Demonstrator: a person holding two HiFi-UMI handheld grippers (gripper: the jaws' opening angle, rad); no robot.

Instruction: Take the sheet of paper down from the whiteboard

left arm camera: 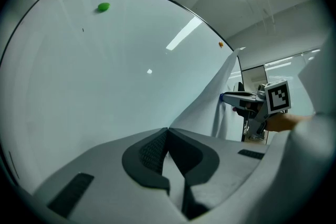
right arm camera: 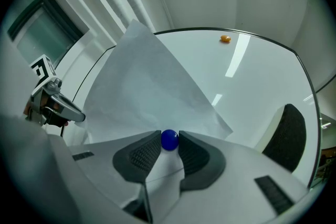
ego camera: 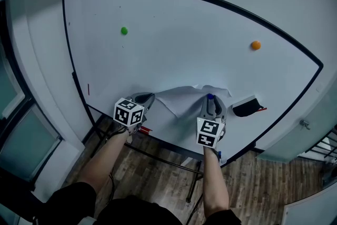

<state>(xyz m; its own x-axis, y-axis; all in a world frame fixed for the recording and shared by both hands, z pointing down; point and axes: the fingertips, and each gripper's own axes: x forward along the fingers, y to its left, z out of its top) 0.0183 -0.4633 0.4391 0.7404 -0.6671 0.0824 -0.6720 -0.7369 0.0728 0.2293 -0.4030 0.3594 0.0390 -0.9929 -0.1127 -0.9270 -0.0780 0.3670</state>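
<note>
A wood-plank floor (ego camera: 263, 182) lies under a large whiteboard (ego camera: 184, 34) with a dark frame. One sheet of paper (ego camera: 181, 97) hangs low on the whiteboard, crumpled and bulging away from its surface, and spans the gap between the two grippers.

The left gripper (ego camera: 146, 98) is at the sheet's left end. Its jaws are drawn nearly together, pinching the edge of the sheet of paper between the pads. The right gripper (ego camera: 210, 100) is at the sheet's right part. Its jaws stand a narrow way apart, with the pads pressed on either side of a round blue magnet (right arm camera: 169, 140) that sits on the paper.

There are three magnets on the whiteboard. Besides the blue one, a green magnet (ego camera: 124, 30) sits at the upper left and an orange magnet (ego camera: 255, 45) at the upper right, both well apart from the sheet. One black eraser (ego camera: 246, 107) sits on the whiteboard just to the right of the right gripper.
</note>
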